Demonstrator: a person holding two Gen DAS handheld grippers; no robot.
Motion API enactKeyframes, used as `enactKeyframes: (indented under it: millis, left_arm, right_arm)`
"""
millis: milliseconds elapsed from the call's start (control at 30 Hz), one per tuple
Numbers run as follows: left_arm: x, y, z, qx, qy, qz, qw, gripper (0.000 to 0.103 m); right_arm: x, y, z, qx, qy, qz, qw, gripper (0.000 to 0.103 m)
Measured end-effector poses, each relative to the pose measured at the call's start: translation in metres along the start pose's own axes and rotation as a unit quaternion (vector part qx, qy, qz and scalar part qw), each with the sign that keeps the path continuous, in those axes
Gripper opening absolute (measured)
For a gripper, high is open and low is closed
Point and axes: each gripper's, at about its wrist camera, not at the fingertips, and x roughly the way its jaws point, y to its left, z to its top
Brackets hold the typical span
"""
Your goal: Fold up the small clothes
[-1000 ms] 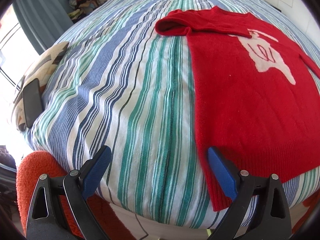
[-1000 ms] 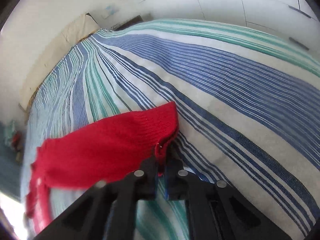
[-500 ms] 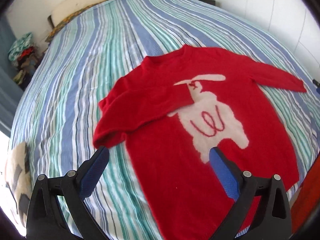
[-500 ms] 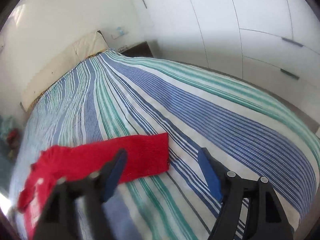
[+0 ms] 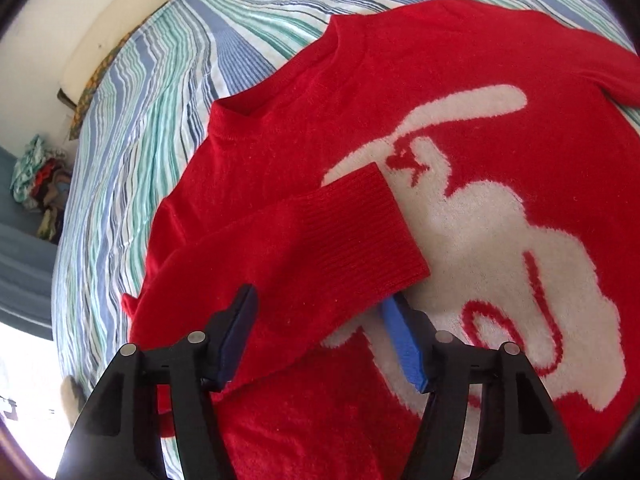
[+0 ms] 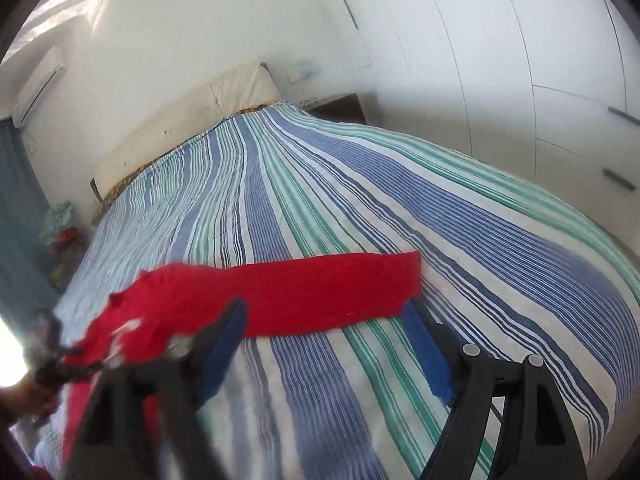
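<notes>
No words or labels can be read. The red jumper (image 5: 400, 112) has only a white bunny shape (image 5: 500, 240) with red loops. It lies flat on the striped bed (image 6: 360, 184). 1 sleeve (image 5: 304, 248) is folded over the chest. The other sleeve (image 6: 320, 292) lies straight out on the bed, well away from the bed's edge, with bare bed all around. The left tongs (image 5: 320, 336) are closing around the folded sleeve, pads not yet pressing. The right tongs (image 6: 332, 352) are opening, holding nothing.

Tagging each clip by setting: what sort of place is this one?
Most likely a bedroom: a bed under a blue-green striped cover, a padded cream headboard, and tall white wardrobe doors.
</notes>
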Motion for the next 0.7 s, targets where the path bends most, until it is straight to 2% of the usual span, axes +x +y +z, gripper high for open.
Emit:
enactKeyframes:
  millis: [33, 67, 100, 167, 233, 333, 433, 533, 600, 633, 700]
  left_arm:
    - [0.001, 0.001, 0.001, -0.005, -0.003, -0.013, 0.9999, 0.033]
    - [0.003, 0.003, 0.004, -0.018, 0.003, -0.027, 0.9995, 0.015]
    - [0.003, 0.009, 0.006, -0.039, 0.011, -0.031, 0.9987, 0.004]
    - [-0.010, 0.029, 0.006, -0.100, -0.005, -0.044, 0.9940, 0.003]
    - [-0.032, 0.066, -0.004, -0.188, -0.032, -0.062, 0.9797, 0.003]
    - [-0.067, 0.139, -0.043, -0.323, -0.066, -0.078, 0.9410, 0.003]
    - [-0.085, 0.211, -0.104, -0.424, -0.073, -0.063, 0.9004, 0.003]
    - [-0.083, 0.260, -0.175, -0.492, -0.042, -0.010, 0.8697, 0.003]
    - [-0.073, 0.277, -0.218, -0.531, -0.012, 0.005, 0.8472, 0.003]
    - [-0.069, 0.281, -0.235, -0.545, -0.001, 0.010, 0.8384, 0.002]
    - [-0.064, 0.281, -0.257, -0.559, 0.011, 0.022, 0.8291, 0.002]
  right_arm:
    - [0.004, 0.001, -0.001, -0.002, 0.006, 0.001, 1.000, 0.079]
    - [0.007, 0.002, -0.002, -0.004, 0.010, 0.001, 1.000, 0.079]
    - [0.009, 0.004, -0.003, -0.007, 0.013, 0.002, 1.000, 0.079]
    - [0.011, 0.008, -0.004, -0.016, 0.015, 0.006, 1.000, 0.079]
    - [0.013, 0.012, -0.005, -0.026, 0.017, 0.006, 1.000, 0.079]
    - [0.011, 0.018, -0.006, -0.039, 0.012, 0.006, 0.999, 0.079]
    - [0.008, 0.023, -0.007, -0.053, 0.007, 0.008, 0.999, 0.079]
    - [0.007, 0.025, -0.009, -0.058, 0.009, 0.008, 0.998, 0.079]
    - [0.007, 0.025, -0.011, -0.058, 0.009, 0.008, 0.998, 0.079]
    - [0.007, 0.026, -0.010, -0.057, 0.009, 0.007, 0.998, 0.079]
    - [0.007, 0.027, -0.011, -0.057, 0.009, 0.006, 0.998, 0.079]
